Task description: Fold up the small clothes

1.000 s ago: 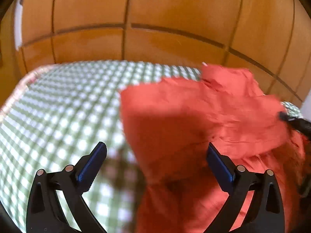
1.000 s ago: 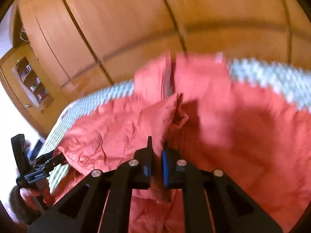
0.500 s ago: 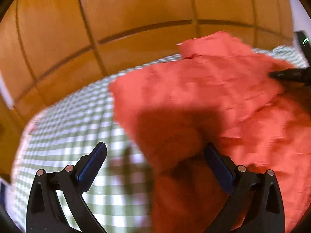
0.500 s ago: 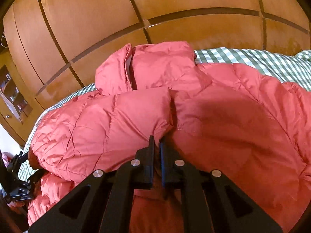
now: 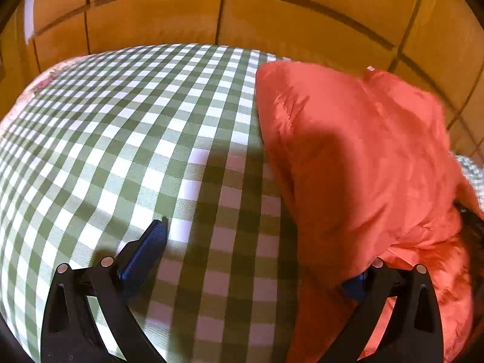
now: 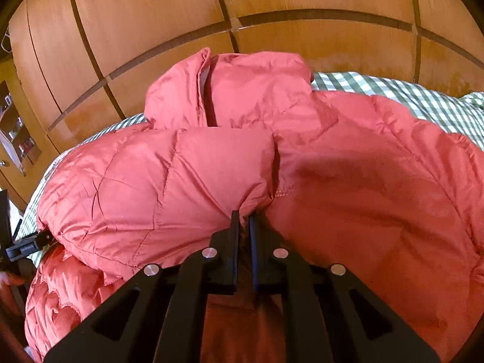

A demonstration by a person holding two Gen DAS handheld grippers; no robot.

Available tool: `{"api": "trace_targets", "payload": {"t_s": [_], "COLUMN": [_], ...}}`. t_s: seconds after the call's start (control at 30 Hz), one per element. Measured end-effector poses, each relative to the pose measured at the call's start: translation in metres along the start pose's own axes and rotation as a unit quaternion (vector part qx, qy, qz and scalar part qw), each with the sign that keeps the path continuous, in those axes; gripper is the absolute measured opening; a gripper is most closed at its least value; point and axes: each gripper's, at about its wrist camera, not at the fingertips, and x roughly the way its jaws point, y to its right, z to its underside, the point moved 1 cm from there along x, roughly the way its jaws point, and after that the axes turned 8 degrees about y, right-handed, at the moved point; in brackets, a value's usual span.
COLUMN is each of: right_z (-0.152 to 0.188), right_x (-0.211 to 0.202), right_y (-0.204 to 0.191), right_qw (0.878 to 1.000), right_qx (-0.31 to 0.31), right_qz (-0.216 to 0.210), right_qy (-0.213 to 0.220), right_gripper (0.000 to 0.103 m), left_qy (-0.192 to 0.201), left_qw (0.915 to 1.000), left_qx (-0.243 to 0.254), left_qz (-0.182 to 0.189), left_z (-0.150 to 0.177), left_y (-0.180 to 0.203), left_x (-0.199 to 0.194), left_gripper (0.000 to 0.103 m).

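Note:
A red quilted puffer jacket (image 6: 348, 166) lies on the green-and-white checked cloth (image 5: 136, 139). Its collar stands at the far side and a sleeve (image 6: 169, 181) is folded across the front. My right gripper (image 6: 244, 220) is shut on the sleeve's cuff and holds it at the jacket's middle. In the left wrist view the jacket (image 5: 357, 163) fills the right side. My left gripper (image 5: 254, 242) is open above the cloth at the jacket's left edge. Its right finger is mostly hidden under the red fabric. The left gripper (image 6: 27, 245) also shows at the left edge of the right wrist view.
Orange wooden panelling (image 6: 272, 6) rises right behind the bed. A wooden shelf unit (image 6: 15, 130) stands at the far left. A floral edge (image 5: 45, 75) borders the checked cloth at the far left corner.
My right gripper has carried the sleeve across onto the jacket's front and lowered it. My left gripper has swung left, so more bare checked cloth shows between its fingers.

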Motion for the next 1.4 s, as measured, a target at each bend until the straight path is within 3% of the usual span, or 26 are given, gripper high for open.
{"api": "trace_targets", "payload": {"t_s": [0.2,0.3,0.33,0.37,0.4,0.43,0.5,0.67,0.77,0.93,1.13,1.27,1.4], "right_z": [-0.001,-0.002,-0.002,-0.002,-0.002,-0.002,-0.002,-0.001,-0.001,-0.001,-0.002,-0.004,-0.002], "right_x": [-0.001,0.0,0.0,0.0,-0.001,-0.001,-0.001,-0.002,-0.002,-0.002,-0.003,-0.036,-0.087], "right_y": [0.008,0.005,0.004,0.005,0.005,0.004,0.004,0.004,0.005,0.006,0.007,0.014,0.039], "right_qw": [0.999,0.999,0.999,0.999,0.999,0.999,0.999,0.999,0.999,0.999,0.999,0.997,0.994], "right_qx": [0.026,0.022,0.021,0.021,0.021,0.021,0.021,0.02,0.023,0.02,0.017,0.04,0.077], "right_qz": [-0.028,-0.026,-0.025,-0.025,-0.026,-0.026,-0.027,-0.031,-0.034,-0.042,-0.043,-0.042,-0.018], "right_qy": [-0.001,-0.001,-0.001,-0.001,-0.001,-0.001,0.0,0.002,0.002,0.003,0.005,0.05,0.075], "right_gripper": [0.019,0.022,0.022,0.022,0.022,0.023,0.025,0.032,0.033,0.038,0.042,0.074,0.076], "left_qy": [-0.006,-0.003,-0.002,0.01,0.031,0.068,0.092,0.126,0.116,0.086,0.08,0.076,0.078], "left_qw": [0.9951,0.9832,0.9748,0.9726,0.9767,0.9858,0.9895,0.9914,0.9932,0.9912,0.9934,0.9943,0.995], "left_qx": [0.095,0.12,0.112,0.09,0.056,0.0,-0.041,-0.031,-0.005,0.098,0.082,0.074,0.063], "left_qz": [-0.026,-0.138,-0.193,-0.214,-0.205,-0.154,-0.104,-0.019,0.016,-0.025,-0.012,-0.01,-0.001], "left_z": [0.01,0.006,0.001,-0.005,-0.013,-0.022,-0.032,-0.054,-0.051,-0.026,-0.02,-0.017,-0.012], "left_y": [-0.006,-0.019,-0.025,-0.029,-0.032,-0.029,-0.018,0.064,0.113,0.143,0.135,0.125,0.123], "left_x": [-0.036,-0.049,-0.053,-0.059,-0.069,-0.082,-0.089,-0.07,-0.043,0.011,0.02,0.019,0.014], "left_gripper": [0.1,0.1,0.1,0.099,0.098,0.098,0.098,0.099,0.099,0.099,0.099,0.099,0.099]}}
